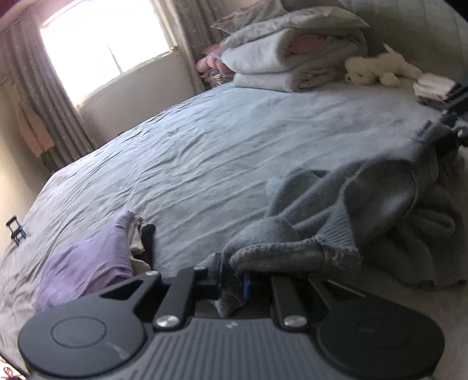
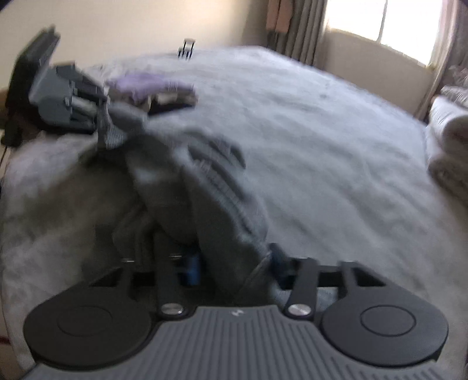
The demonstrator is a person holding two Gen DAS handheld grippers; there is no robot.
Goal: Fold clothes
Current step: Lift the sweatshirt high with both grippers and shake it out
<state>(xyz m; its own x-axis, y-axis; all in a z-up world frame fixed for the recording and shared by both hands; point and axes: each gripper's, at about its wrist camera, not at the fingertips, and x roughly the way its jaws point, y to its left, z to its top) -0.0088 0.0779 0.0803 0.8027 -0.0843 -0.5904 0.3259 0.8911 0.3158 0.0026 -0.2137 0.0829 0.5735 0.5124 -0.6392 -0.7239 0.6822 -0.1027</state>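
Left gripper [image 1: 234,280] pinching the ribbed hem of a grey sweater [image 1: 336,222], jaws pressed close on the knit. Right gripper [image 2: 234,263] clamped on another bunched edge of the same sweater, cloth filling the gap between its jaws. Sweater crumpled on the near side of the bed [image 1: 204,140], stretched between both grippers. Purple garment [image 1: 84,263] lying beside it on the sheet.

Each camera sits just behind its tool, angled down and close over the bed [image 1: 204,152]. Both views share the grey garment [image 1: 336,222] ahead and the far window [image 2: 389,26].
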